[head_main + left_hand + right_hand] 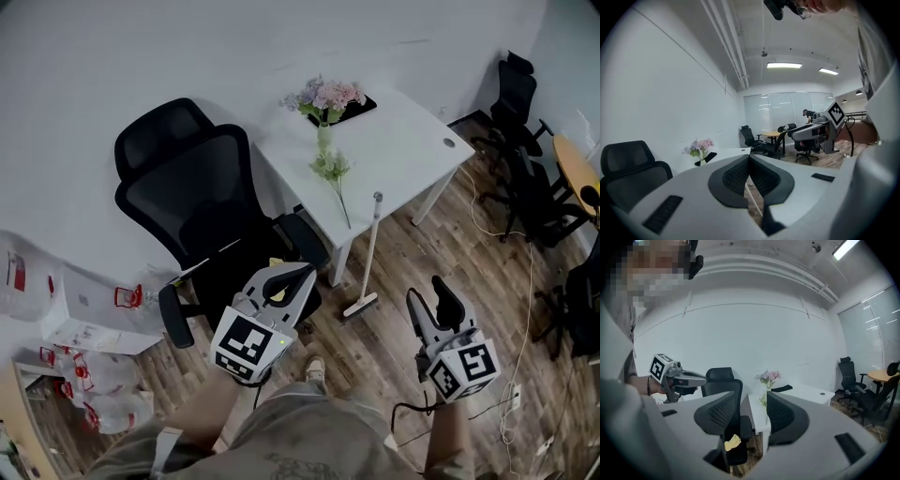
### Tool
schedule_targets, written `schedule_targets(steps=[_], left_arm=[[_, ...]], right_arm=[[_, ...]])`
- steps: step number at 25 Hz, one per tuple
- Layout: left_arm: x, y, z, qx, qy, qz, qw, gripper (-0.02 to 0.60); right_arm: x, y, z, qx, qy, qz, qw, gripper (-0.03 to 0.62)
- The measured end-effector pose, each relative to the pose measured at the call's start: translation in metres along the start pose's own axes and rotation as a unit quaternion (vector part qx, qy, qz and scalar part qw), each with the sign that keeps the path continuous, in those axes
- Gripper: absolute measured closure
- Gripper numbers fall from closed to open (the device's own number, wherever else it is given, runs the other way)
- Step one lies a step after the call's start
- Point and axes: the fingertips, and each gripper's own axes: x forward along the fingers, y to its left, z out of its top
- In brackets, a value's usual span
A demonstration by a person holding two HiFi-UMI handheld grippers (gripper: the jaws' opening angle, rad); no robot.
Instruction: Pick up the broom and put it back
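The broom (367, 258) leans nearly upright against the front edge of the white table (403, 141), its pale handle up and its flat head on the wooden floor. My left gripper (305, 272) hovers left of the broom head, over the black chair's seat, with its jaws touching at the tips (749, 159) and nothing between them. My right gripper (431, 292) is to the right of the broom head, above the floor. Its jaws stand apart (754, 408) and hold nothing. Neither gripper touches the broom.
A black office chair (202, 202) stands left of the table with a yellow scrap (732, 442) on its seat. A vase of flowers (325, 98) is on the table. More black chairs (525, 141) and a floor cable (525, 309) are at right, plastic bags (84, 375) at left.
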Motion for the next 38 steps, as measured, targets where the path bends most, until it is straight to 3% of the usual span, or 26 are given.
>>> schedule_targets(steps=[12, 26, 38], left_arm=[[0.034, 0.031, -0.018, -0.021, 0.019, 0.020, 0.9994, 0.565], [0.082, 0.054, -0.035, -0.029, 0.045, 0.053, 0.9971, 0.565], [0.153, 0.068, -0.111, -0.050, 0.124, 0.056, 0.9895, 0.565]], right_arm=[[0.046, -0.018, -0.010, -0.001, 0.038, 0.017, 0.999, 0.388], [0.101, -0.067, -0.038, 0.021, 0.069, 0.036, 0.997, 0.388], [0.192, -0.125, -0.129, 0.015, 0.140, 0.054, 0.989, 0.387]])
